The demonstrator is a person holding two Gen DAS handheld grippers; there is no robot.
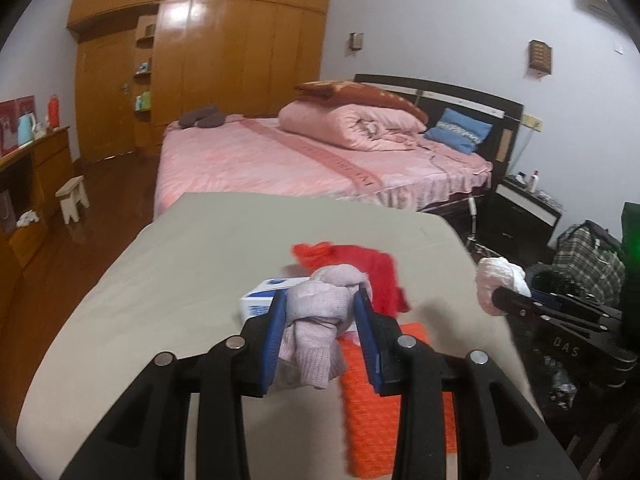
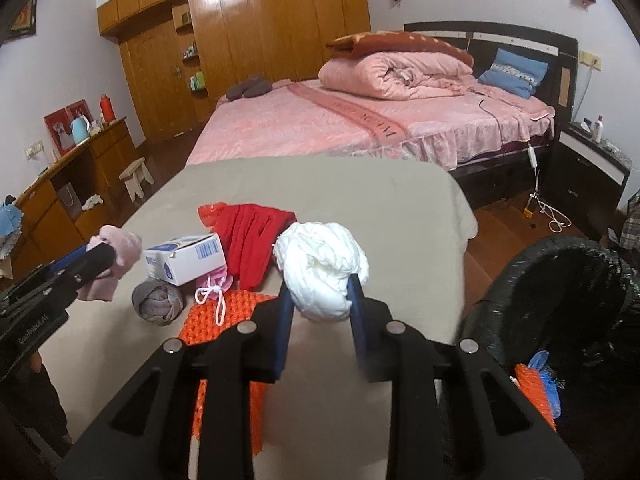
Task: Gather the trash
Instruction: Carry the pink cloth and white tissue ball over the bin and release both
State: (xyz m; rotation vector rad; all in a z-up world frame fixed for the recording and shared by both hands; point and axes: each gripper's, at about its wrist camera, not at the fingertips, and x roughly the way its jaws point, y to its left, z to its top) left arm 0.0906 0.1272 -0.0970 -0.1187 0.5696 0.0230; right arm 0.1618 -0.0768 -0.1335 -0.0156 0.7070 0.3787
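My left gripper (image 1: 322, 300) is shut on a knotted pale pink knit bundle (image 1: 320, 312), held above the beige-covered table (image 1: 180, 256). My right gripper (image 2: 320, 288) is shut on a crumpled white wad (image 2: 320, 260), raised over the table's right side. Each gripper shows in the other view: the right gripper (image 1: 498, 298) with the white wad (image 1: 500, 278), and the left gripper (image 2: 106, 258) with the pink bundle (image 2: 122, 246). A black trash bag (image 2: 560, 292) stands open low on the right, with orange and blue scraps inside.
On the table (image 2: 360, 200) lie a red cloth (image 2: 248, 236), a white and blue box (image 2: 184, 258), a grey rolled ball (image 2: 156, 304), a pink drawstring pouch (image 2: 218, 280) and an orange mesh mat (image 2: 212, 320). A pink bed (image 2: 360, 128) stands behind.
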